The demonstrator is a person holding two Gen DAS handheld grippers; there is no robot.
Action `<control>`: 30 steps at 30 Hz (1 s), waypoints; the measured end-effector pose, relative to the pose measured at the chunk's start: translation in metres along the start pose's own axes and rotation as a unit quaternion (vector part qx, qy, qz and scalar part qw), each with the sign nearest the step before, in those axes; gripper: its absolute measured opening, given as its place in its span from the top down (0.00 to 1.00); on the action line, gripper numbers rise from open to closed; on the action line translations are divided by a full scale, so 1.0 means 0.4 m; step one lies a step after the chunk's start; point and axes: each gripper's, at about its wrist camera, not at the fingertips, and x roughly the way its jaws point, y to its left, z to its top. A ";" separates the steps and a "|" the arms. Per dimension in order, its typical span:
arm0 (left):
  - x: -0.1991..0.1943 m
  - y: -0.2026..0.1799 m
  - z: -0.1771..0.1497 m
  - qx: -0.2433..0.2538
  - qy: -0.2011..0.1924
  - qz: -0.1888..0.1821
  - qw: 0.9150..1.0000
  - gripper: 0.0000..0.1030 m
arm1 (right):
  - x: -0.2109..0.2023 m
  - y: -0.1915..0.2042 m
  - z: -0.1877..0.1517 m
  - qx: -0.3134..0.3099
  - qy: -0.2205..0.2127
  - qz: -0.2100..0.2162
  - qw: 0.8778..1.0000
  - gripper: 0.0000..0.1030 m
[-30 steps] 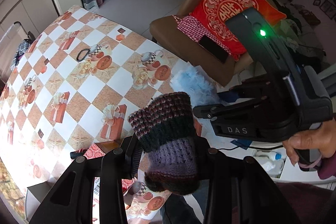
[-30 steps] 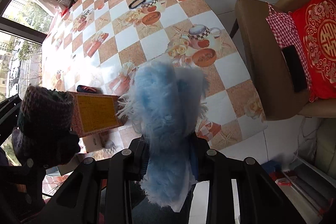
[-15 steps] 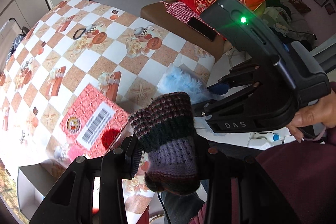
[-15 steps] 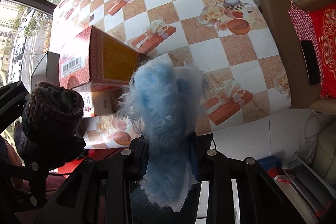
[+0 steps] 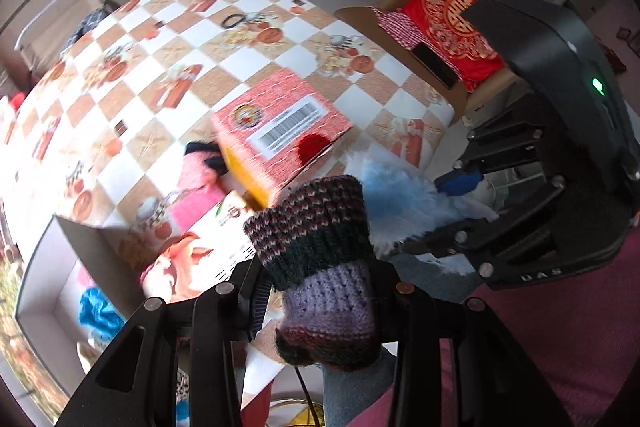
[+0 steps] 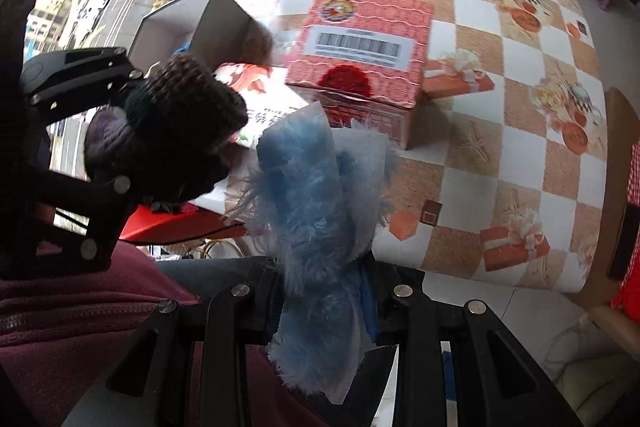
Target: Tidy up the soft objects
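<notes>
My left gripper (image 5: 320,291) is shut on a knitted purple, green and maroon piece (image 5: 320,259), held above the table's near edge; it also shows in the right wrist view (image 6: 172,131). My right gripper (image 6: 324,279) is shut on a fluffy light blue cloth (image 6: 320,195), which shows just right of the knitted piece in the left wrist view (image 5: 400,199). An open grey box (image 5: 44,291) at the lower left holds a blue soft item (image 5: 96,311). A pink soft toy (image 5: 196,179) lies on the table beside the red carton.
A red carton with a barcode (image 5: 280,131) stands on the checkered tablecloth (image 5: 160,39), beside a flat printed box (image 5: 208,251). A black hair tie (image 5: 234,21) lies farther back. A chair with a red cushion (image 5: 456,11) stands to the right.
Both grippers have swung left along the table's near edge, holding their items. The red carton, the pink toy and the open grey box have come into view.
</notes>
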 end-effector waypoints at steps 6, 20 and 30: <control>-0.051 0.086 -0.048 -0.091 -0.039 0.022 0.995 0.59 | 0.007 0.080 0.038 -0.071 0.016 -0.008 0.997 0.68; -0.135 0.269 -0.170 -0.279 -0.096 0.062 0.953 0.59 | -0.009 0.233 0.173 -0.148 0.012 0.014 0.989 0.68; -0.162 0.335 -0.258 -0.359 -0.112 0.089 0.922 0.59 | 0.026 0.334 0.233 -0.194 0.024 0.017 0.981 0.68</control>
